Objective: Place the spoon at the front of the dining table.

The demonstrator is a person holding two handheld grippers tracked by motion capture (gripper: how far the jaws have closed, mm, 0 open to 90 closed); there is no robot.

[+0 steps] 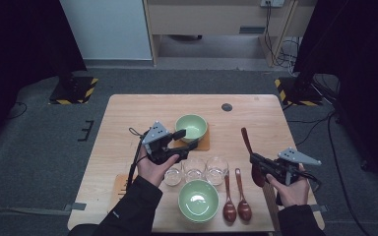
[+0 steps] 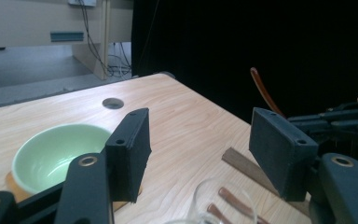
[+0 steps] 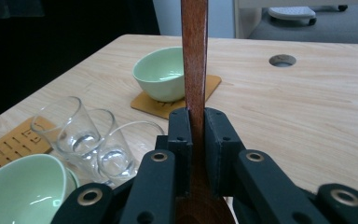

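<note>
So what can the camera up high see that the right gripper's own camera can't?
High view alone: two spoons lying on the table, the left gripper open by the far bowl, the floor around. Right gripper view alone: its pads clamped on the brown spoon handle. Shared: both green bowls, three glasses, the coaster.

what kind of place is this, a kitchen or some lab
Probably a lab or recording room, not a kitchen: the wooden table stands on grey carpet between black curtains, with stand bases marked in hazard tape and loose cables.
</note>
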